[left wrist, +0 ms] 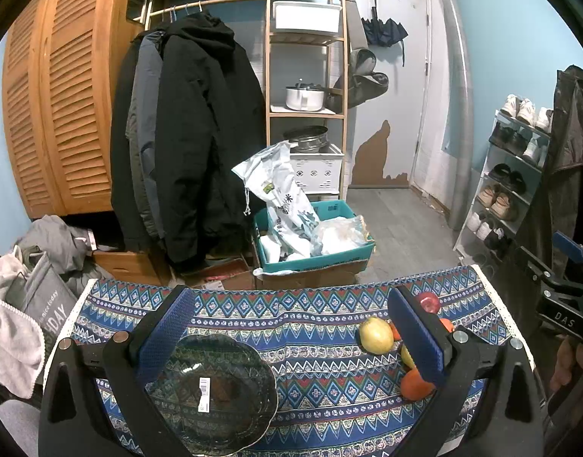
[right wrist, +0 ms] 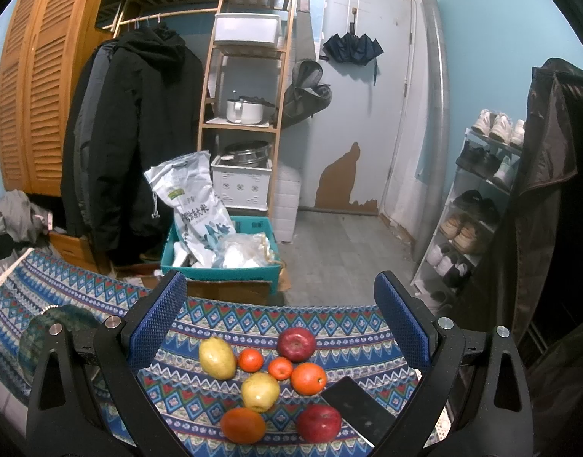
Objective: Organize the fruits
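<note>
Jaws on both grippers spread wide, nothing between them: left gripper (left wrist: 291, 327) hovers over the cloth-covered surface (left wrist: 310, 312) w/ a dark glass plate (left wrist: 215, 388) just below its left finger, right gripper (right wrist: 280, 316) hangs above the fruit. Fruit sits in a loose cluster on the surface's right part, apart from the plate: 2 pears (right wrist: 216, 357) (right wrist: 260, 391), 2 apples (right wrist: 296, 344) (right wrist: 318, 422), 2 big oranges (right wrist: 308, 378) (right wrist: 242, 425) and 2 small ones (right wrist: 250, 360) (right wrist: 280, 368). Dark phone (right wrist: 354, 403) lies flat just right of the fruit, beside the near apple.
</note>
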A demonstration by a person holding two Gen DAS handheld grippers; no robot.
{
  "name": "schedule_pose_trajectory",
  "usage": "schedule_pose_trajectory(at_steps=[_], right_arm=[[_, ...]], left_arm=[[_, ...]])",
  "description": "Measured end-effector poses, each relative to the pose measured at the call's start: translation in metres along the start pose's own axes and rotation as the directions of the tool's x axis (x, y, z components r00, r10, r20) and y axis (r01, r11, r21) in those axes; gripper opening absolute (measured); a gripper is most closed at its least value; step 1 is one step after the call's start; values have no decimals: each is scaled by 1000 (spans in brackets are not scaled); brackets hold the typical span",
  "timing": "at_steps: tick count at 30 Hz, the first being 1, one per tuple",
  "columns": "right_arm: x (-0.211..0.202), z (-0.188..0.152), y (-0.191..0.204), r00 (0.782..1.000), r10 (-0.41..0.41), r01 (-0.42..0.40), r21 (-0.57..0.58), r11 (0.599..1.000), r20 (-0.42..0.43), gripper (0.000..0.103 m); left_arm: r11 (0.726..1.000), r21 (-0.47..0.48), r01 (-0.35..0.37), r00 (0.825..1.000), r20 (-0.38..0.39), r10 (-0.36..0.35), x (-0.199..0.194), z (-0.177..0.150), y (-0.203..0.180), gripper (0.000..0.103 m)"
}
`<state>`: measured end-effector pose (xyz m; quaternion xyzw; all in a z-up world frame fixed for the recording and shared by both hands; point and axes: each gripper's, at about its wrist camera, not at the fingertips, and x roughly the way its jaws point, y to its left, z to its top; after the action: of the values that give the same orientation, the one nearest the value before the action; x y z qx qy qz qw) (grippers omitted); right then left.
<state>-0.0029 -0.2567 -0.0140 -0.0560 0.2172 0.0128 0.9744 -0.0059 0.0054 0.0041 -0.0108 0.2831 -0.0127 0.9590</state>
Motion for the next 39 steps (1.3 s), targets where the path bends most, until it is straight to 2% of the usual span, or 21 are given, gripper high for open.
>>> schedule_pose_trajectory(at_steps=[13,15,39], right_arm=[[2,-2,-4,1000,4,-4,17,1000,-1,97],[-1,-6,-16,1000,2,-2,20,1000,-1,97],[-1,-7,-18,1000,-4,4,17,1000,-6,97]], left_arm=[[1000,0,1,1000,-1,-1,-1,0,-1,102],[1000,1,0,1000,0,0,0,0,-1,102],[1000,6,1,1000,-5,-1,-3,-2,-8,102]])
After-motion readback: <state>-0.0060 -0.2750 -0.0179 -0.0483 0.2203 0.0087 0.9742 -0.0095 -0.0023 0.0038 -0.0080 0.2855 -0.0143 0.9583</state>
